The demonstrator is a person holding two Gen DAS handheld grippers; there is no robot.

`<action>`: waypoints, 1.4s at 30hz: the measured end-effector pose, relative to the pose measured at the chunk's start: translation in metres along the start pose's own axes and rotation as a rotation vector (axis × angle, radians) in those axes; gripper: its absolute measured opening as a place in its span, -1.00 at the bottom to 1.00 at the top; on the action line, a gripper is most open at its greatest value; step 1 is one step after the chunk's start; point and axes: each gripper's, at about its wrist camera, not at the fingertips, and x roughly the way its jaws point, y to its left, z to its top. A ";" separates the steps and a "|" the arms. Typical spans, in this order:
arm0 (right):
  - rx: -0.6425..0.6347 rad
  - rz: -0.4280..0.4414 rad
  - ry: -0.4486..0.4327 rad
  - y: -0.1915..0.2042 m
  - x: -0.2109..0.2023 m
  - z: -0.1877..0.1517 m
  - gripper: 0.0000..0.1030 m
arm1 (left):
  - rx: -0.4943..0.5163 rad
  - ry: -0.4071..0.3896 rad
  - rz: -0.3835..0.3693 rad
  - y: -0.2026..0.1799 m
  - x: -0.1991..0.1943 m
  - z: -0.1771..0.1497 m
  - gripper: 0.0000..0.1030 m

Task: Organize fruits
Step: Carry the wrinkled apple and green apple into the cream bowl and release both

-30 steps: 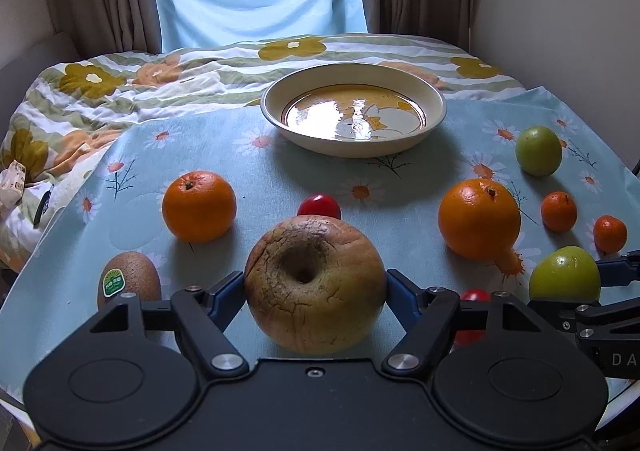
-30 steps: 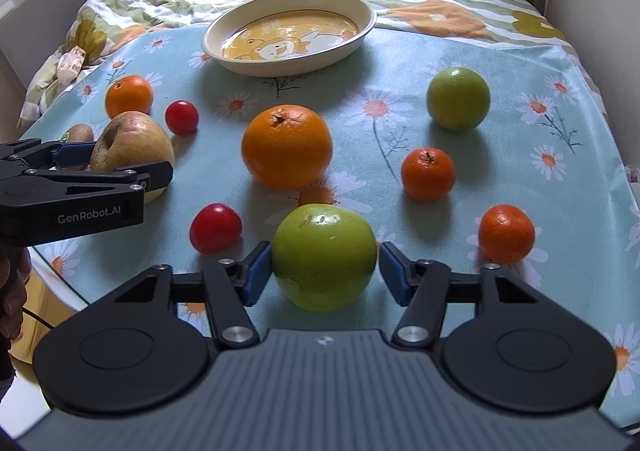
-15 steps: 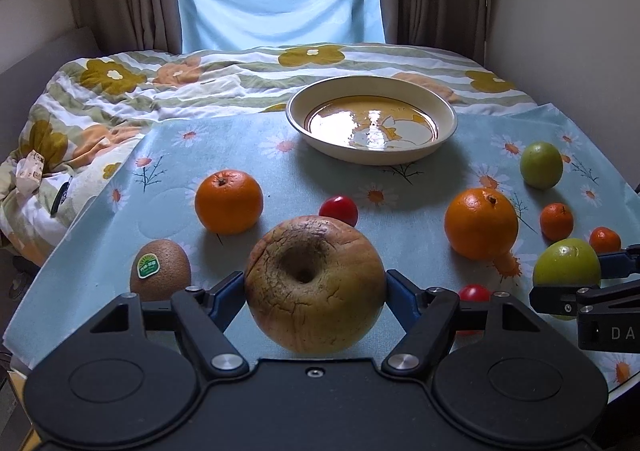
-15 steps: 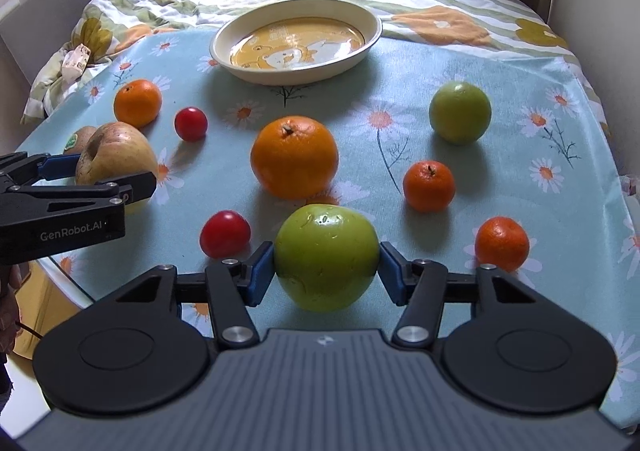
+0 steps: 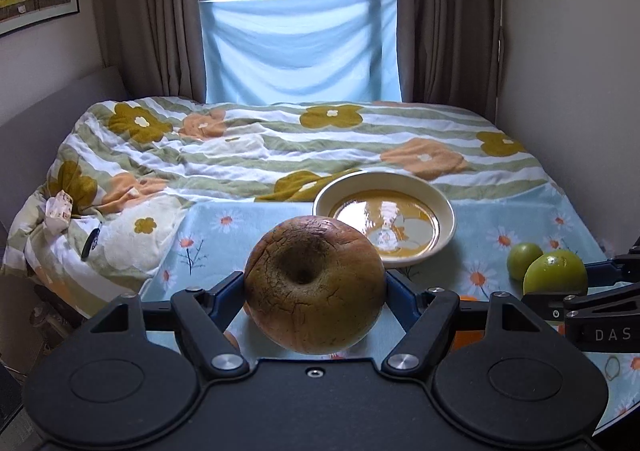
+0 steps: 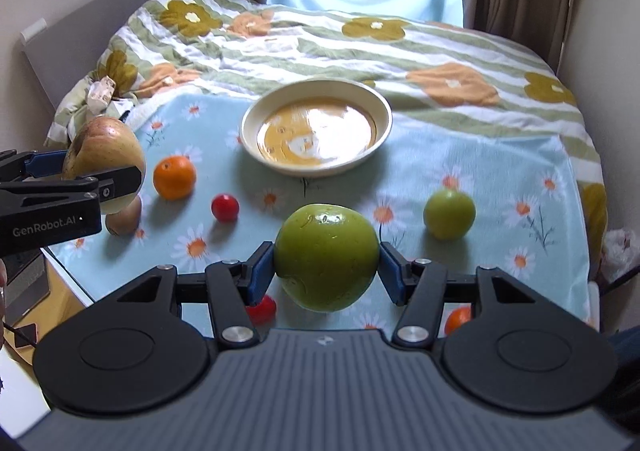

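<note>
My left gripper (image 5: 315,287) is shut on a brownish russet apple (image 5: 315,285) and holds it well above the table; it also shows in the right wrist view (image 6: 105,159). My right gripper (image 6: 326,269) is shut on a large green apple (image 6: 326,257), lifted above the cloth; it shows at the right edge of the left wrist view (image 5: 555,276). A cream plate (image 6: 382,107) with a yellow bear print stands ahead at the table's far middle, also in the left wrist view (image 5: 448,211).
On the daisy tablecloth lie a smaller green apple (image 6: 449,213), an orange (image 6: 175,176), two cherry tomatoes (image 6: 225,207), a kiwi (image 6: 125,218) and a small mandarin (image 6: 458,320). A flowered quilt (image 6: 360,43) lies behind. Walls stand close left and right.
Both grippers have risen with their apples, and both views now look from higher up. The plate looks farther off and lower; several table fruits have dropped behind the grippers.
</note>
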 end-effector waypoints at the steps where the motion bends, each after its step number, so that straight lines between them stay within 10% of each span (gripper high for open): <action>1: -0.002 0.005 -0.006 -0.001 -0.002 0.006 0.36 | -0.004 -0.010 -0.002 0.001 -0.002 0.006 0.52; 14: 0.023 -0.008 -0.066 -0.012 0.011 0.081 0.36 | 0.026 -0.068 -0.075 0.008 0.025 0.070 0.52; 42: 0.189 -0.126 0.024 -0.069 0.171 0.167 0.36 | 0.238 0.164 -0.227 -0.042 0.257 0.107 0.52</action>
